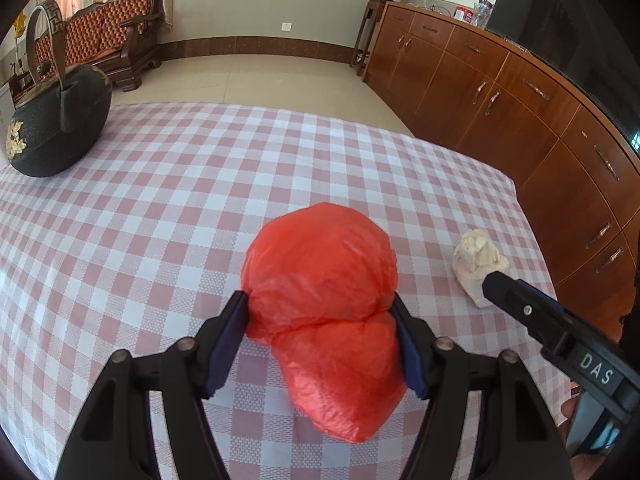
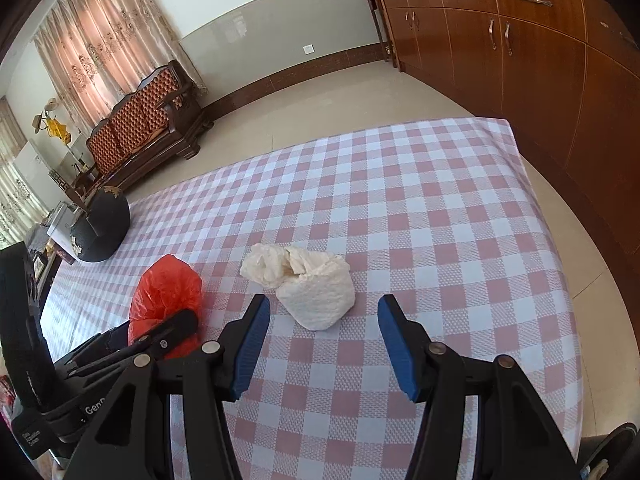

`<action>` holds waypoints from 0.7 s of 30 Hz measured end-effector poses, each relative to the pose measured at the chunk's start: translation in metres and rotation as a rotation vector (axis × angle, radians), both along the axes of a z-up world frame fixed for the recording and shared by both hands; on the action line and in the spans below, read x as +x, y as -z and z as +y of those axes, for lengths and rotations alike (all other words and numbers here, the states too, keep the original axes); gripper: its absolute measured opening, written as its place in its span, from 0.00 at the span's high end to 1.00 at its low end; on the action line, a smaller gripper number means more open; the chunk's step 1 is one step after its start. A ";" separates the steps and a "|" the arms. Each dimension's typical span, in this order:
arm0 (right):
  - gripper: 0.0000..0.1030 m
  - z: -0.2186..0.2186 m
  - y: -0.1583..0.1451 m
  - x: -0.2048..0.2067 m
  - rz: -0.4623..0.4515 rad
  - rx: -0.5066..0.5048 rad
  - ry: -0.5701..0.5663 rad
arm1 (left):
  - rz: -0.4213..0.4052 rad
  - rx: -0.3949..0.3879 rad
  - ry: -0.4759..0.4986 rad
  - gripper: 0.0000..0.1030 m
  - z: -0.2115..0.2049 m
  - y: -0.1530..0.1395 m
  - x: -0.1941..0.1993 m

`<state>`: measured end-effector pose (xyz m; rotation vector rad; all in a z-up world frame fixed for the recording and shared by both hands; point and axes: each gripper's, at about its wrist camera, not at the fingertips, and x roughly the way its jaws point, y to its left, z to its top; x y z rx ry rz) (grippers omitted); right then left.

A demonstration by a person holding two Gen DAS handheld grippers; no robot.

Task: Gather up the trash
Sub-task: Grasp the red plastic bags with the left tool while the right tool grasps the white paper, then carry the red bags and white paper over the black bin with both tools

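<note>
A crumpled red plastic bag [image 1: 320, 280] lies on the pink-and-white checked tablecloth [image 1: 160, 208]. My left gripper [image 1: 319, 296] is open around the bag. The bag fills the gap between the blue pads and brushes them, with no visible squeeze. A crumpled white plastic bag [image 2: 316, 284] sits to the right of the red bag [image 2: 166, 288]. My right gripper [image 2: 324, 300] is open, and the near end of the white bag [image 1: 478, 264] reaches just between its fingertips without touching the pads. In the left wrist view, one right finger [image 1: 516, 300] hides the white bag's near edge.
A black cast-iron teapot [image 1: 60, 128] with a tall handle stands at the table's far left corner. The table's right edge [image 2: 560, 264] drops to a tiled floor, beyond which runs a long wooden cabinet [image 1: 500, 92]. A wooden sofa [image 2: 148, 120] stands by the curtains.
</note>
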<state>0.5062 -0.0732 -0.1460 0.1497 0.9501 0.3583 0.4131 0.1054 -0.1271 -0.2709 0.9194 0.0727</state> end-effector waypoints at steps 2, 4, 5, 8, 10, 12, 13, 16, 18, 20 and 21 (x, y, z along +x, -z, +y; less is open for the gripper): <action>0.43 0.006 0.003 0.005 0.002 -0.009 -0.005 | -0.012 0.005 0.000 0.41 0.002 0.000 -0.003; 0.43 0.010 0.007 0.011 0.003 -0.014 -0.009 | -0.019 0.011 0.004 0.47 0.006 -0.001 -0.005; 0.43 0.013 0.008 0.013 -0.003 -0.021 -0.012 | -0.021 0.011 0.006 0.49 0.006 -0.001 -0.006; 0.43 0.022 0.008 0.015 -0.025 -0.058 -0.029 | -0.021 0.016 0.005 0.53 0.007 -0.001 -0.008; 0.47 0.028 0.008 0.015 -0.032 -0.078 -0.038 | -0.023 0.015 0.003 0.57 0.006 -0.001 -0.008; 0.57 0.031 0.009 0.014 -0.039 -0.101 -0.047 | -0.024 0.016 0.005 0.58 0.004 -0.001 -0.007; 0.58 0.032 0.009 0.013 -0.043 -0.107 -0.052 | -0.024 0.015 0.005 0.59 0.003 -0.001 -0.005; 0.61 0.031 0.009 0.009 -0.041 -0.099 -0.060 | -0.022 -0.003 -0.003 0.61 0.003 -0.001 -0.007; 0.61 0.026 0.008 0.005 -0.036 -0.087 -0.055 | -0.020 -0.022 -0.006 0.61 0.004 -0.002 -0.011; 0.61 0.021 0.005 -0.002 -0.037 -0.082 -0.055 | -0.022 -0.029 -0.001 0.61 0.002 -0.003 -0.016; 0.61 0.018 0.003 -0.007 -0.040 -0.079 -0.051 | -0.024 -0.030 0.004 0.61 0.000 -0.005 -0.020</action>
